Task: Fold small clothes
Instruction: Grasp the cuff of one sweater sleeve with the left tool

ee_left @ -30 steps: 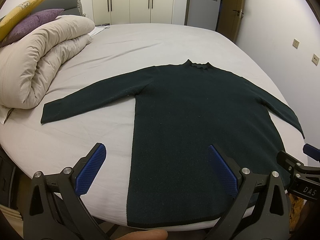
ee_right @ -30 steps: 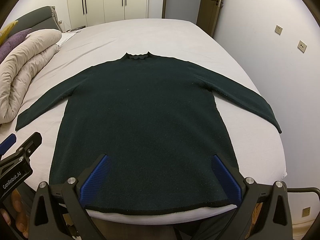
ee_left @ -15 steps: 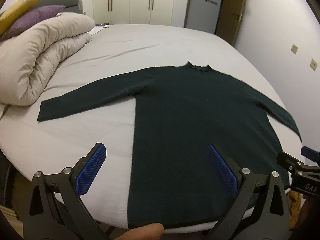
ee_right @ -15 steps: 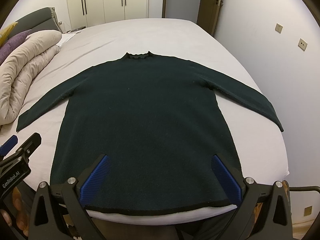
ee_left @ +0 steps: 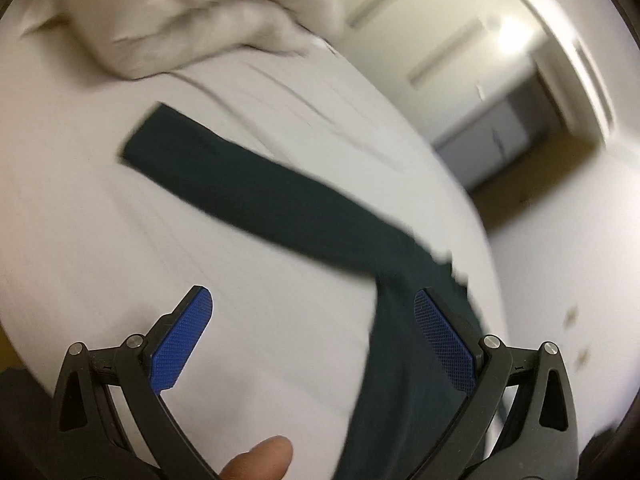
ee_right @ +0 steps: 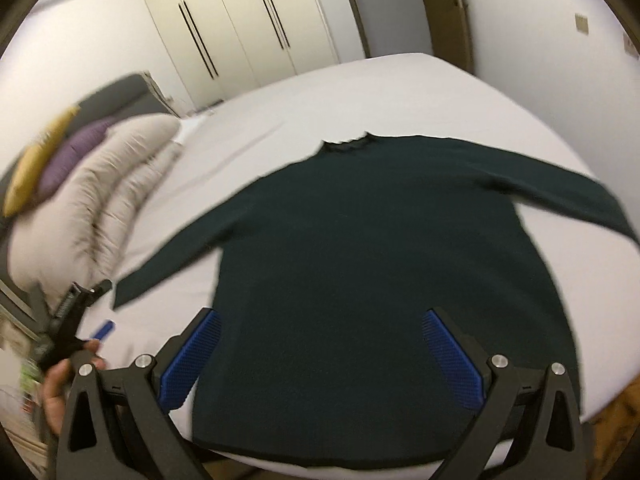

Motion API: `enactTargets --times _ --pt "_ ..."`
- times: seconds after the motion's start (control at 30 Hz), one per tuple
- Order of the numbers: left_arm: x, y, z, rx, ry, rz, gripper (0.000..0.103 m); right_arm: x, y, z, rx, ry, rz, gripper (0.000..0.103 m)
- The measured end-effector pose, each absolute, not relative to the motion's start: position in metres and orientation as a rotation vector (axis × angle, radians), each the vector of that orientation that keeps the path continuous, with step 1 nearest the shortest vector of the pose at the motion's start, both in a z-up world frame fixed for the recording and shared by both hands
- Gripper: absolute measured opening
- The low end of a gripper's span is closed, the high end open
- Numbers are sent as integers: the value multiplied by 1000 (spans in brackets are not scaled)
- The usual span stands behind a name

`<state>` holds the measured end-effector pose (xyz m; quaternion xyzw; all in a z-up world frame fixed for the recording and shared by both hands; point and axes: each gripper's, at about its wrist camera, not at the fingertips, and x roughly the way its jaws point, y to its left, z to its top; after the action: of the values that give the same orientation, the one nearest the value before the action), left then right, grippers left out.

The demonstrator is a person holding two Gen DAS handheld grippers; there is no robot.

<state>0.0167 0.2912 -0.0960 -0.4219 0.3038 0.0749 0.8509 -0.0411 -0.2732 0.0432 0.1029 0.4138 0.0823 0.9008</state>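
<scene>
A dark green sweater [ee_right: 380,264] lies flat on the bed [ee_right: 400,92], front down or up I cannot tell, collar toward the wardrobe [ee_right: 240,32] and hem at the near edge. Both sleeves are spread out to the sides. No fold has been made yet, so this looks like the opening step: going for a sleeve.

The left gripper [ee_left: 316,332] hangs above the sheet beside the sweater's left side, jaws wide apart and holding nothing. Its view is blurred and tilted, with the left sleeve [ee_left: 248,192] running away from it toward the duvet [ee_left: 192,12]. The right gripper [ee_right: 322,354] hovers over the hem, jaws also spread wide and empty, not touching the cloth as far as I can see.

My guess is the left sleeve comes first. That calls for the left gripper to reach out to the cuff, close on it, and carry it across the body, while the right one stays clear or steadies the hem.
</scene>
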Motion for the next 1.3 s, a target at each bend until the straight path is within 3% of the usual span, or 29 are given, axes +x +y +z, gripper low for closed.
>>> enactTargets --times 0.3,0.8,0.97,1.03,1.17,1.3 --pt "36 401 -169 -1365 620 285 103 -4 -245 27 304 897 273 103" --pt "79 416 -191 -1523 418 336 100 30 -221 -1 339 934 322 95" --pt "96 435 -211 -1606 388 260 58 32 -226 -1 339 915 322 95" --pt "95 439 -220 -1636 380 248 37 32 -229 -3 348 909 316 94" --pt "97 437 -220 -1594 383 252 33 32 -232 -7 357 909 309 92" --pt "113 428 -208 -1510 436 259 27 36 -236 -15 353 924 311 76"
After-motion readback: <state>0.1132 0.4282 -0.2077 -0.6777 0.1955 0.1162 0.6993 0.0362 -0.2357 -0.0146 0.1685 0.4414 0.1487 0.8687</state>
